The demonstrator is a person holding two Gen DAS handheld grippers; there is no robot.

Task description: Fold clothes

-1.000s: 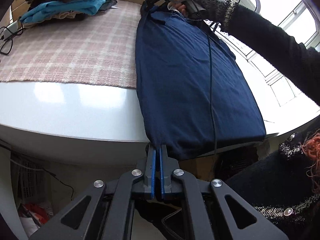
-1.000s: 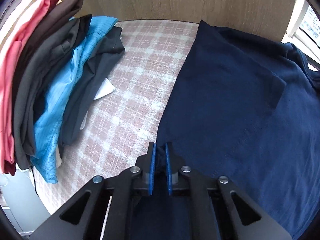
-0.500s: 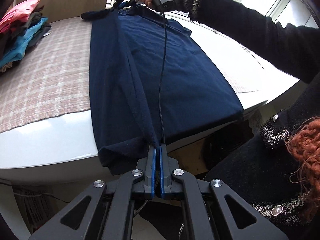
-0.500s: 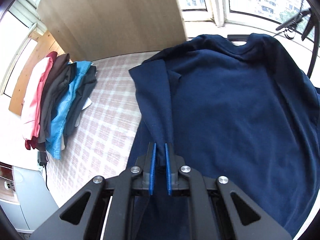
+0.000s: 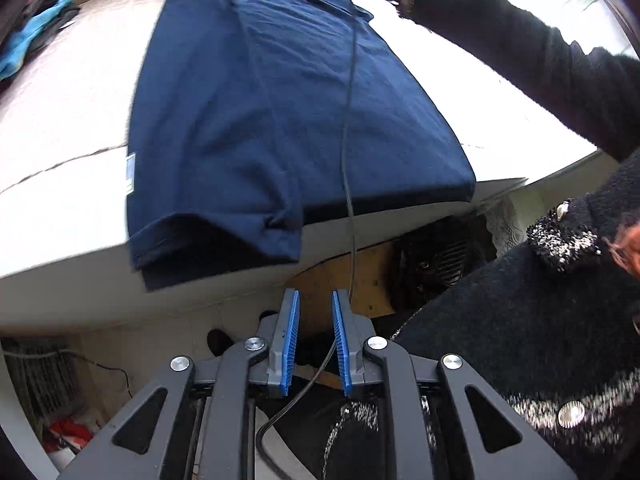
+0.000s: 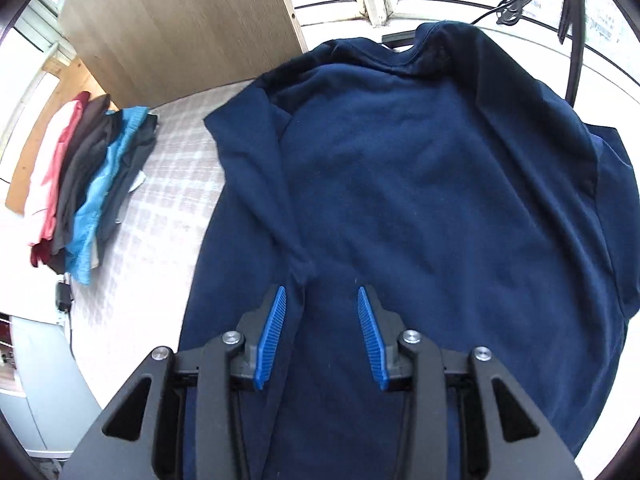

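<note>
Now both the left claw (image 5: 314,300) and right claw (image 6: 321,300) gape empty over the navy shirt (image 6: 420,200).

The navy blue shirt (image 6: 420,200) lies spread flat on the counter (image 5: 60,216), collar at the far end near the window. One long side is folded inward over the body, making a narrow flap with a crease. The hem end (image 5: 216,240) hangs a little over the near counter edge
</note>
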